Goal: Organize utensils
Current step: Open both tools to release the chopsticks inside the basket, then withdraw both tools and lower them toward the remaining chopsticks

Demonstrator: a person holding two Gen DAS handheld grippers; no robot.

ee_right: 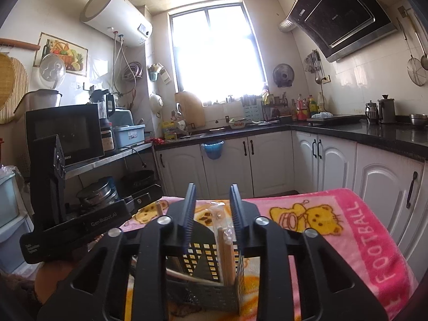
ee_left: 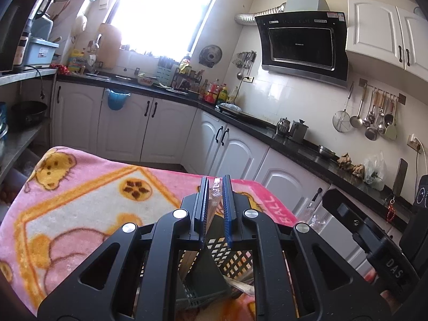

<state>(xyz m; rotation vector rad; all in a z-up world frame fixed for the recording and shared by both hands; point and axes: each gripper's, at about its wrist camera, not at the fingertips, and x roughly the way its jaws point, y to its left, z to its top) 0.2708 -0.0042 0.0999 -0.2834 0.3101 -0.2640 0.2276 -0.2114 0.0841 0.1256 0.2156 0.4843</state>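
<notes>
A black perforated utensil holder (ee_right: 206,281) stands on the pink cartoon blanket (ee_right: 347,227), with wooden chopsticks (ee_right: 226,254) upright in it. It also shows in the left wrist view (ee_left: 227,256). My left gripper (ee_left: 215,187) is shut on a plastic-wrapped pair of wooden chopsticks (ee_left: 214,203), held upright over the holder. My right gripper (ee_right: 212,195) is open and empty, its fingers on either side above the holder. The left gripper's body (ee_right: 80,214) shows at the left of the right wrist view.
The blanket covers a small table (ee_left: 80,200). Behind it run white cabinets (ee_left: 160,128) under a black counter (ee_left: 294,139) with bottles and pots. A shelf with a microwave (ee_right: 64,133) stands to the left. Ladles hang on the right wall (ee_left: 374,117).
</notes>
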